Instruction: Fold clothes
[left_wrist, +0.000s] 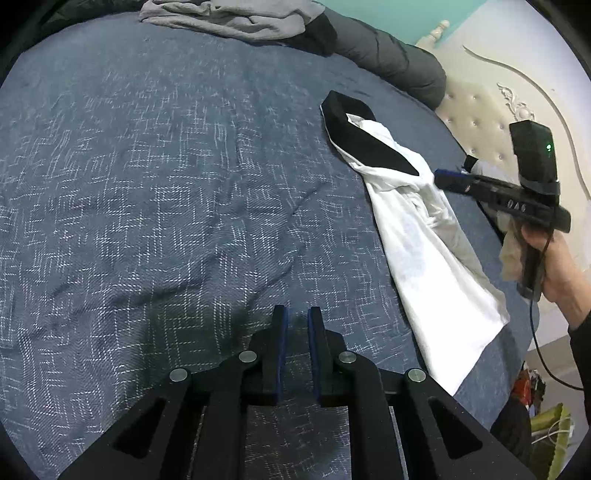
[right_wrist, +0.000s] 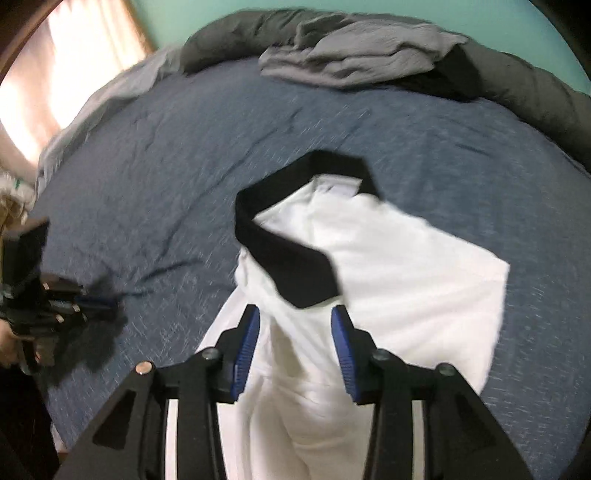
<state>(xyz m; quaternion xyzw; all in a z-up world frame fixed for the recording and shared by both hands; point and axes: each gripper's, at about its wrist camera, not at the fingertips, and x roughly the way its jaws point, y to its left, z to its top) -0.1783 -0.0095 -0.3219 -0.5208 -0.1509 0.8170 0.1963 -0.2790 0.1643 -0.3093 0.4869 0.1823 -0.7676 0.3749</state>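
While the left gripper (left_wrist: 295, 317) hovered over the blue bedspread (left_wrist: 155, 192), its two blue-padded fingers (left_wrist: 279, 332) stood only a narrow gap apart and held nothing; bare patterned cloth showed between them. Ahead of those fingers and off to their right lay the white shirt (left_wrist: 417, 236), its black collar (left_wrist: 354, 129) at the far end and its hem trailing back toward the near right edge of the bed. The right gripper (left_wrist: 448, 179) reached in from the right over the shirt's bunched middle, held by the person's right hand (left_wrist: 554, 266).

From the right wrist camera, the right gripper (right_wrist: 295, 314) had its fingers (right_wrist: 341, 347) spread wide, and the white shirt (right_wrist: 406, 266) ran between and beneath them without being pinched. The black collar (right_wrist: 291, 254) curled in a loop just beyond the fingertips, one end of it lying between them at their far tips. A flat white panel of the shirt spread out past the right finger. Whether the pads touched the fabric could not be told, as the view was blurred.

Far beyond both pairs of fingers, a crumpled grey garment (right_wrist: 362, 55) rested at the far side of the bed against a dark rolled duvet (left_wrist: 399, 62). The left gripper (right_wrist: 79, 302) showed well to the left of the right fingers, over the bedspread (right_wrist: 166, 155).
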